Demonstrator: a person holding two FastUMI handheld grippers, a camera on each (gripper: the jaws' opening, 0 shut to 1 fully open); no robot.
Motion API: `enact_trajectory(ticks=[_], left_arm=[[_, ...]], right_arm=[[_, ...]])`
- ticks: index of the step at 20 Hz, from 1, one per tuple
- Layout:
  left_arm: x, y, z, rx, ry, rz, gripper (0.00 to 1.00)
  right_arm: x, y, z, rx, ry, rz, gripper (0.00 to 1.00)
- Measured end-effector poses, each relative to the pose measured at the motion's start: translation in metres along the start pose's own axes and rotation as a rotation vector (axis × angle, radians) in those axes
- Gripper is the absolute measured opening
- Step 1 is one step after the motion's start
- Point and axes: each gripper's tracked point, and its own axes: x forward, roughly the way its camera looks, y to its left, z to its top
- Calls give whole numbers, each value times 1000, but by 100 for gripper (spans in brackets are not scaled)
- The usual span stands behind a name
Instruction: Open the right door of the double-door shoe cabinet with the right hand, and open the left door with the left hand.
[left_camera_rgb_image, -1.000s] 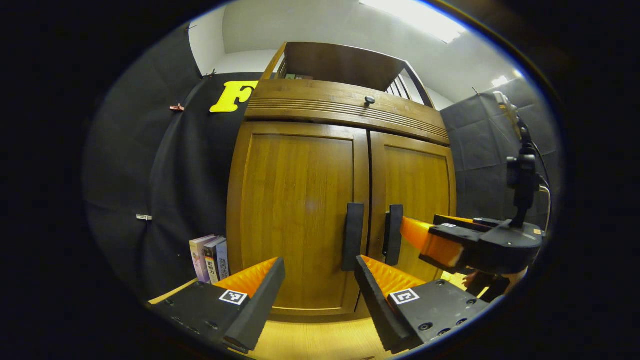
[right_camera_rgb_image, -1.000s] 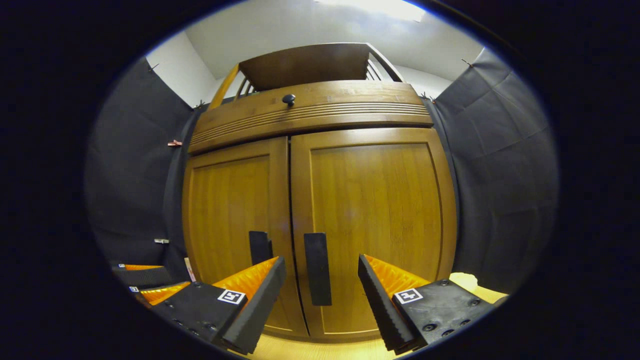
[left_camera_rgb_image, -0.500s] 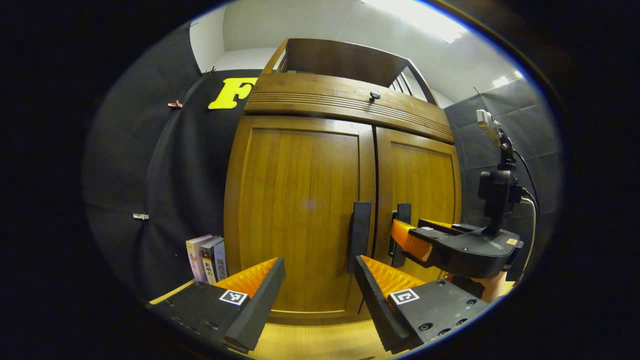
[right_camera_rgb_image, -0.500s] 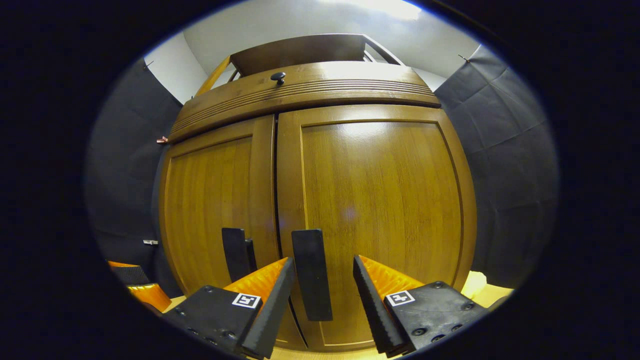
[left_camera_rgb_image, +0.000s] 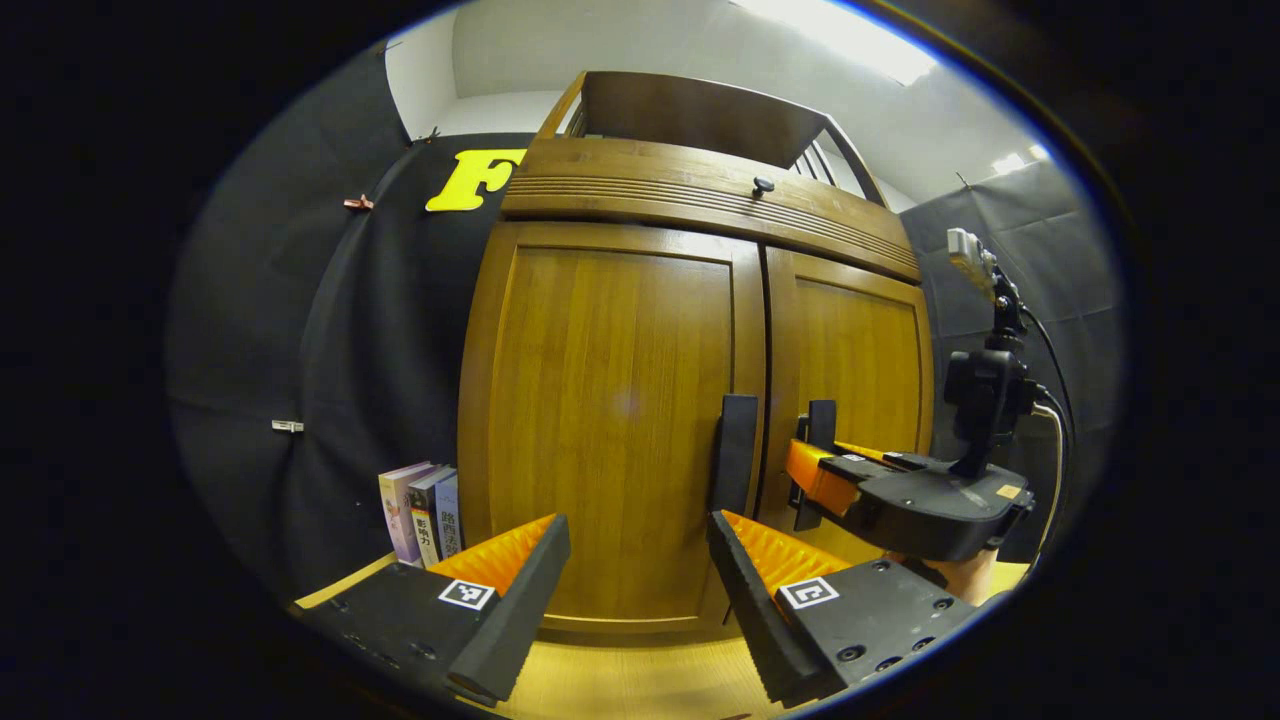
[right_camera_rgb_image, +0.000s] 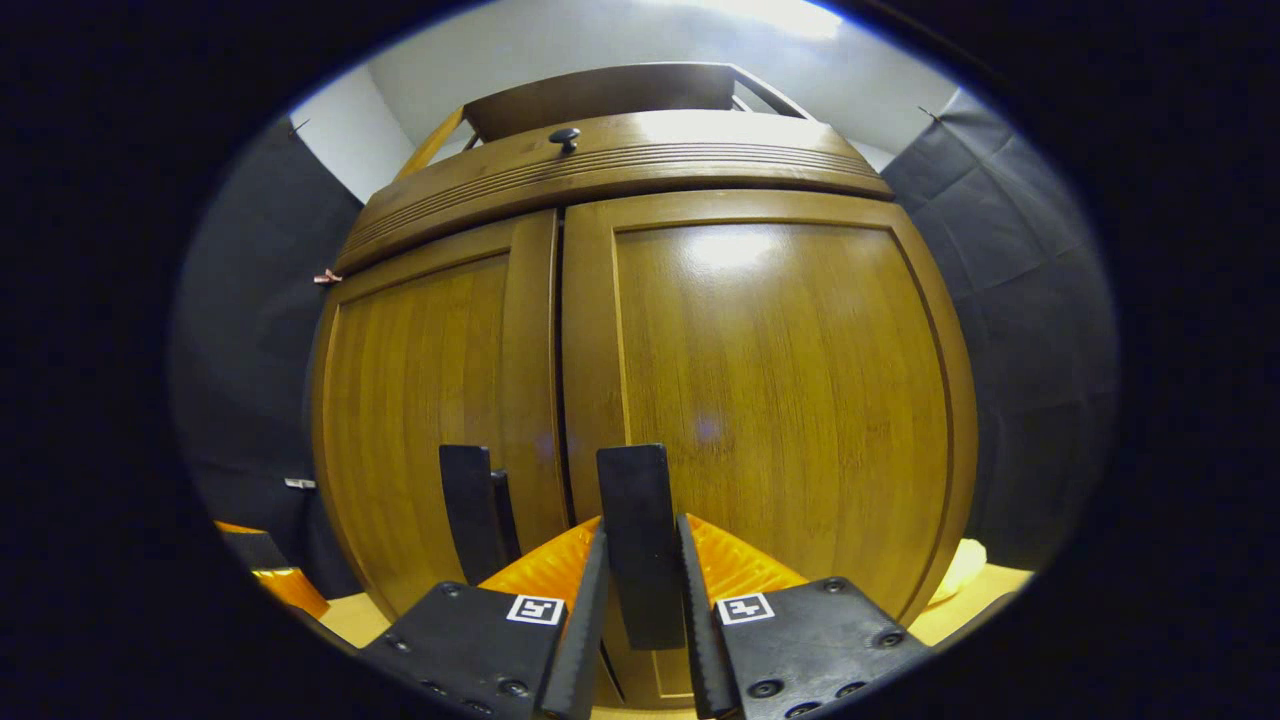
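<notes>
- Two closed doors face the left gripper view: the left door (left_camera_rgb_image: 610, 420) and right door (left_camera_rgb_image: 860, 380) of the shoe cabinet (left_camera_rgb_image: 700, 190).
- Left gripper (left_camera_rgb_image: 630, 560) has its jaws wide apart, holding nothing; the left door's handle (left_camera_rgb_image: 735, 455) stands beyond them, just above the right finger.
- Farther right, the right gripper (left_camera_rgb_image: 815, 475) reaches the right door's handle (left_camera_rgb_image: 820, 430).
- Books (left_camera_rgb_image: 420, 510) stand beside the cabinet on the counter (left_camera_rgb_image: 620, 680).
- Right gripper view: the jaws of the right gripper (right_camera_rgb_image: 640, 580) are nearly closed, both fingers pressed against the right door's handle (right_camera_rgb_image: 640, 530) between them.
</notes>
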Motion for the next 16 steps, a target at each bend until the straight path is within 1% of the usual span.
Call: enact_trajectory(ticks=[1,2,3,4,5,6,7,8,9,10,12,13,16], left_arm=[[-1,3,-1,1,5,11,88],[-2,5,-1,2,8,20,86],[-4,7,-2,1,11,27,86],[-6,8,-2,-7,8,32,88],[-9,9,-1,-18,2,35,88],[-10,9,-1,-26,2,37,88],[-11,9,-2,-26,6,38,86],[-13,9,-2,-21,13,44,86],[-15,8,-3,-17,17,48,88],[-17,5,-1,-16,16,47,88],[-24,-2,3,-24,8,41,88],[-28,-3,6,-29,2,42,86],[-38,-8,10,-32,-1,49,86]], right_arm=[[9,0,-4,-24,-12,-5,33],[6,-1,-3,-32,-10,-9,29],[4,0,-4,-29,-6,-7,29],[1,0,-5,-23,4,-2,33],[2,0,-3,-24,4,6,23],[0,0,-2,-26,11,14,28],[-2,1,-1,-33,13,22,23],[-5,2,0,-34,23,34,28],[-9,3,1,-32,33,46,23],[-14,4,2,-30,44,57,28],[-36,2,1,-37,58,79,28],[-46,-1,2,-35,62,88,28],[-69,-13,11,-24,61,109,28]])
